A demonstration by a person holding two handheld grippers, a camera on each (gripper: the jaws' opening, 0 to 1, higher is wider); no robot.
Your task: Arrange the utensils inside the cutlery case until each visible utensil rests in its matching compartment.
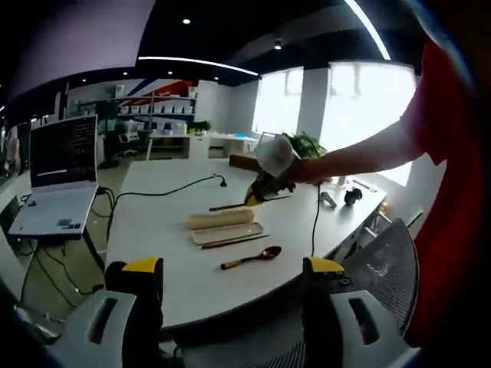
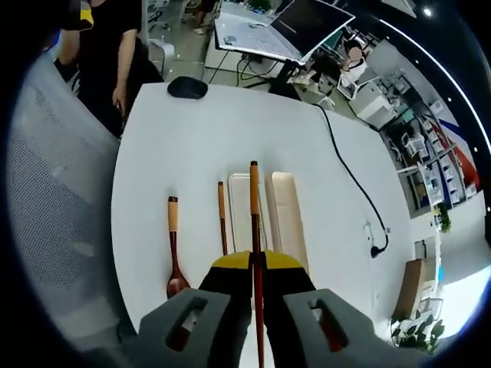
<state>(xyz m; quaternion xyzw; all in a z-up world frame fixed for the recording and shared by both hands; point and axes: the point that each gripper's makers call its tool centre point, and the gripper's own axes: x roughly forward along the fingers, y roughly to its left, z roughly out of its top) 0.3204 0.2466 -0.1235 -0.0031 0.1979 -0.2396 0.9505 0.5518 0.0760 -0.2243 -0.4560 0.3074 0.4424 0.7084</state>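
White table (image 2: 184, 146), and the right gripper (image 2: 256, 270) was clamped on 1 chopstick (image 2: 254, 215), jaws pressed together on its shaft with the stick running forward over the open case (image 2: 243, 201). In the right gripper view, the case's tray sat directly under that chopstick, and its lid (image 2: 288, 215) lay just beside the tray on the right. The second chopstick (image 2: 222, 218) lay on the table beside the tray's left edge, and the spoon (image 2: 174, 253) lay further left, bowl toward the camera. A cable (image 2: 349, 172) snaked across the far side of the table, and a dark mouse (image 2: 188, 87) sat near the far edge.

The left gripper (image 1: 230, 287) hung back off the table edge, jaws apart with nothing between them. From its view the case (image 1: 228, 232) lay mid-table with the lid (image 1: 220, 218) behind it, the spoon (image 1: 252, 257) in front, and a laptop (image 1: 57, 180) off to the left. The right gripper (image 1: 262, 190) reached in over the table there.
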